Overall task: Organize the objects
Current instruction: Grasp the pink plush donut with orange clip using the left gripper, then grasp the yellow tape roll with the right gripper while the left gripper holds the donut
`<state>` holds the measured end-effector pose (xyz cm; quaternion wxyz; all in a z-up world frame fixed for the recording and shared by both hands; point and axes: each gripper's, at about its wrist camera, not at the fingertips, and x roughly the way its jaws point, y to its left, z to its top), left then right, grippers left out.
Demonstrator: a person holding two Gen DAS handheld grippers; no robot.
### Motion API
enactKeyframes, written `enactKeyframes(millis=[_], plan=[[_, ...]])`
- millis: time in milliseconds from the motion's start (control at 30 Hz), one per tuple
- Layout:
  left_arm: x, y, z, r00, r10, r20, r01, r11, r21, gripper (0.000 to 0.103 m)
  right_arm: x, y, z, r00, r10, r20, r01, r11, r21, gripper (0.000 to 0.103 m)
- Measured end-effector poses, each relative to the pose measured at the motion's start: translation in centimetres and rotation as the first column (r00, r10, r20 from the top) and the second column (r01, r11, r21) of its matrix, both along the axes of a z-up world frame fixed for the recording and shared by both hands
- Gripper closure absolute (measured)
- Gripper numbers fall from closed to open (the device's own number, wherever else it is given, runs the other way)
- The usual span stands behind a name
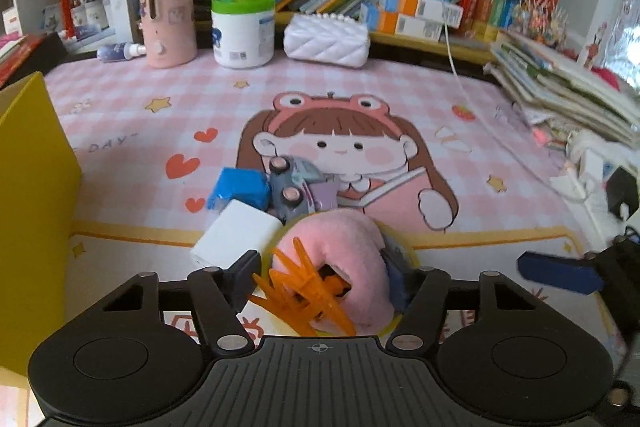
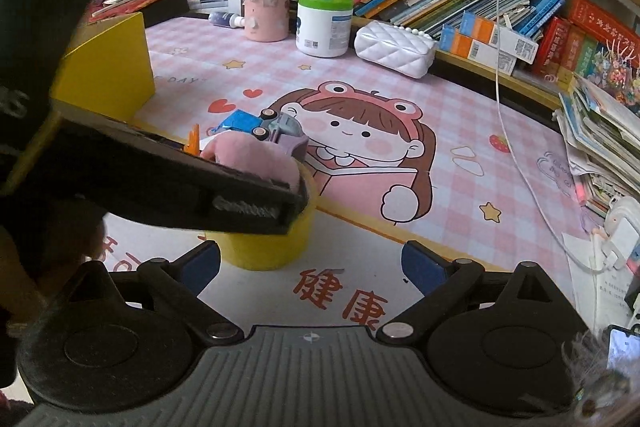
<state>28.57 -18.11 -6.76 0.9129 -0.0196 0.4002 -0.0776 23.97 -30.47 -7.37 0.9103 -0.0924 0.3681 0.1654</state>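
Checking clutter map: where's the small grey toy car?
Small grey toy car lies mid-mat in both views, tipped on its side between the blue block and pink plush, behind the yellow cup.

Pink plush (image 1: 352,259), yellow cup (image 2: 272,247), checked mat (image 1: 168,131)

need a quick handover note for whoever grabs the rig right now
Left gripper: open, fingers either side of the yellow cup, low over the pink plush and orange clip in it.
Right gripper: open, empty, beside the cup.
Still on the mat just past the cup: toy car, blue pack, white box. Yellow box sits to the left.
Done: cup looks filled. Left: sort the loose items.
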Motion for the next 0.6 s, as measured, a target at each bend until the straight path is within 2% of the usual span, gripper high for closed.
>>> enactKeyframes(millis=[100, 233, 333, 500, 567, 600], plan=[[-1.3, 0.8, 1.9, 0.997, -0.002, 0.079, 0.004, 1.000, -0.031, 0.040, 0.5, 0.2, -0.1, 1.000, -0.009, -0.012, 0.009, 1.000, 0.007, 0.001], [-3.3, 2.6, 4.5, 0.985, 0.035, 0.166, -0.017, 0.994, -0.111, 0.040, 1.6, 1.0, -0.6, 0.999, -0.016, -0.034, 0.017, 1.000, 0.023, 0.000], [-4.5, 4.2, 5.5, 0.978, 0.096, 0.187, -0.068, 0.986, -0.150, 0.040, 2.5, 1.9, -1.2, 0.999, -0.011, -0.034, 0.012, 1.000, 0.029, 0.000], [-6.4, 6.4, 6.1, 0.966, 0.172, 0.192, -0.143, 0.977, -0.158, 0.040, 3.7, 3.9, -2.5, 0.999, 0.007, -0.049, -0.006, 1.000, 0.015, 0.000], [-7.2, 7.0, 6.1, 0.962, 0.191, 0.193, -0.163, 0.974, -0.154, 0.040, 4.0, 4.4, -2.9, 0.999, 0.005, -0.052, -0.004, 1.000, 0.016, 0.007], [-7.5, 7.2, 6.2, 0.961, 0.197, 0.195, -0.169, 0.974, -0.151, 0.040, 4.2, 4.6, -3.0, 0.998, 0.013, -0.059, -0.012, 1.000, 0.024, 0.017]])
